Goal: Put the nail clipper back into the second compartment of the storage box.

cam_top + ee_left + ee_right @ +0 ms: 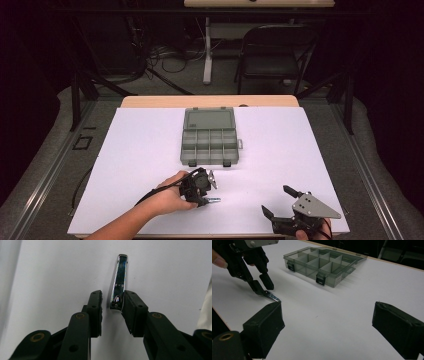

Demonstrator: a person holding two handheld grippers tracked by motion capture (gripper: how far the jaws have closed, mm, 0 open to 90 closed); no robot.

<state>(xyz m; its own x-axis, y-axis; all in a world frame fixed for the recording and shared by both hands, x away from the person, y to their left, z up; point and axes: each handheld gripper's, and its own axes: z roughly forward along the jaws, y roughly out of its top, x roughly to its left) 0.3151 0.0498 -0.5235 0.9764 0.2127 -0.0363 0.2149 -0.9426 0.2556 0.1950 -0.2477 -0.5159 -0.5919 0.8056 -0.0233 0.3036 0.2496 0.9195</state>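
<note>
A chrome nail clipper (119,282) lies flat on the white table sheet (150,150). My left gripper (112,300) points down at it with its jaws either side of the clipper's near end; the right jaw touches the metal, while a gap remains at the left jaw. In the high view a hand holds this gripper (202,201) at the front centre, with the clipper (214,200) sticking out to its right. My right gripper (275,199) stands wide open at the front right, nothing between its jaws (327,320). It looks toward the left gripper (263,288) and clipper (272,297).
A smoky grey compartment box (210,136) sits open at the table's middle, its lid (209,120) folded back flat; its compartments (322,265) look empty. A folding chair (275,50) and a table leg stand beyond the far edge. The front table edge is close to both grippers.
</note>
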